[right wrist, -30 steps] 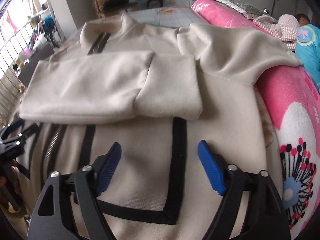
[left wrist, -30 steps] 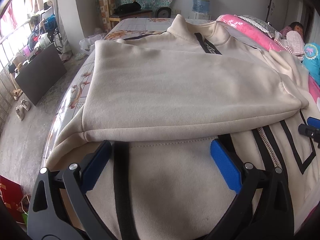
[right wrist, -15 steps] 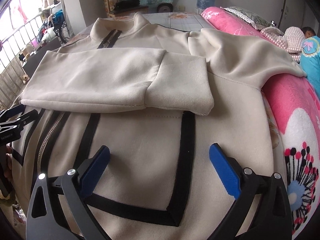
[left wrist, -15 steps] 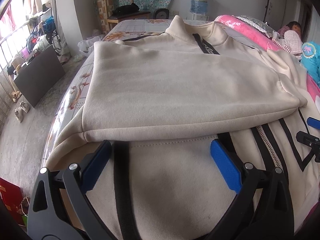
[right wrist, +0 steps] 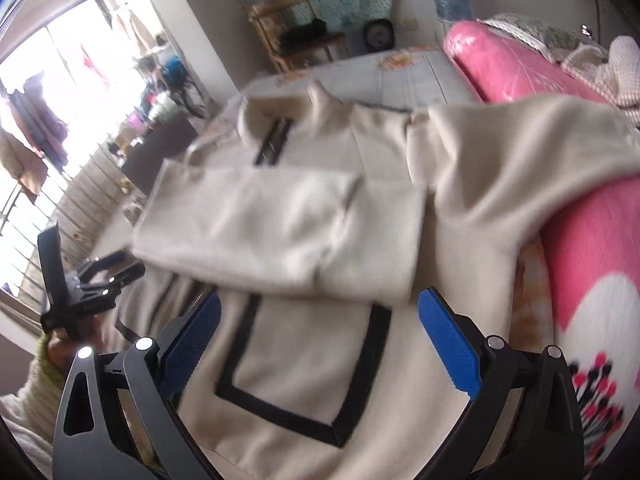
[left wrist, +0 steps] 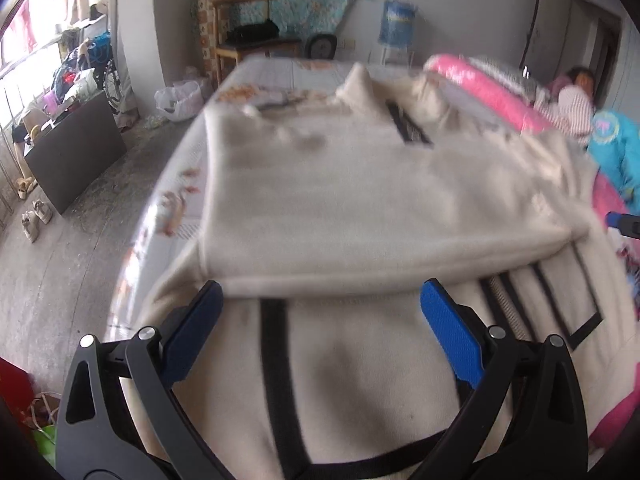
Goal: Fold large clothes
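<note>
A large cream jacket [left wrist: 360,200] with black stripes and a zip lies spread on the bed, collar at the far end. One sleeve [right wrist: 280,232] is folded across the chest; the other sleeve [right wrist: 520,160] drapes onto the pink quilt. My left gripper [left wrist: 320,320] is open and empty above the hem by a black stripe [left wrist: 280,360]. My right gripper [right wrist: 320,328] is open and empty above the black-edged pocket [right wrist: 304,368]. The left gripper also shows in the right wrist view [right wrist: 84,284], at the jacket's left side.
A pink flowered quilt [right wrist: 592,260] lies along the right of the bed. A person [left wrist: 576,100] lies at the far right. Left of the bed are bare floor, a dark cabinet [left wrist: 76,148] and shoes [left wrist: 36,216]. A wooden chair [left wrist: 240,40] stands at the far wall.
Both grippers have pulled back and lifted from the jacket, so it looks farther away and blurred. The right view has tilted. Both grippers stay open and empty.
</note>
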Demonstrator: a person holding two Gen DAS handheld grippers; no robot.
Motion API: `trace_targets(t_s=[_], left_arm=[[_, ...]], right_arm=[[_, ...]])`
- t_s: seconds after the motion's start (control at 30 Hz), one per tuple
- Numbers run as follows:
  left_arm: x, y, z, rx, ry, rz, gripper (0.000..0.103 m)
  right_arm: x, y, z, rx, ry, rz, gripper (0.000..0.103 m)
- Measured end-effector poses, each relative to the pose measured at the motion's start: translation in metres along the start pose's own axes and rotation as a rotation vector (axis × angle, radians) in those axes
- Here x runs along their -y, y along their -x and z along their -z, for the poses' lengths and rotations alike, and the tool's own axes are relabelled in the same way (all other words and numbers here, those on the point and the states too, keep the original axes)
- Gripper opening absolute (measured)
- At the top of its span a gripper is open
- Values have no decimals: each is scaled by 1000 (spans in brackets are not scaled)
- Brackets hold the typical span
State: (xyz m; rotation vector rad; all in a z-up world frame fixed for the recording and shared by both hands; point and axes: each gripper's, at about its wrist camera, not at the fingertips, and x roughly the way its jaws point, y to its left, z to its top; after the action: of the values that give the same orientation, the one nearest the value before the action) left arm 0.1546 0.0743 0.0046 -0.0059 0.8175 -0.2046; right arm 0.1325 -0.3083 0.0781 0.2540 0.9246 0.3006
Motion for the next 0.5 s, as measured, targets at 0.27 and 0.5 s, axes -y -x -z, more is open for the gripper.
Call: trace_targets(t_s=[0.27, 0.5], left_arm=[[-44, 6, -31, 68, 131, -88, 87], [-58, -42, -38, -59, 146, -96, 51]], right_arm=[[38, -58, -54, -94, -103, 12, 63], [48, -84, -55, -148, -111, 105, 35]])
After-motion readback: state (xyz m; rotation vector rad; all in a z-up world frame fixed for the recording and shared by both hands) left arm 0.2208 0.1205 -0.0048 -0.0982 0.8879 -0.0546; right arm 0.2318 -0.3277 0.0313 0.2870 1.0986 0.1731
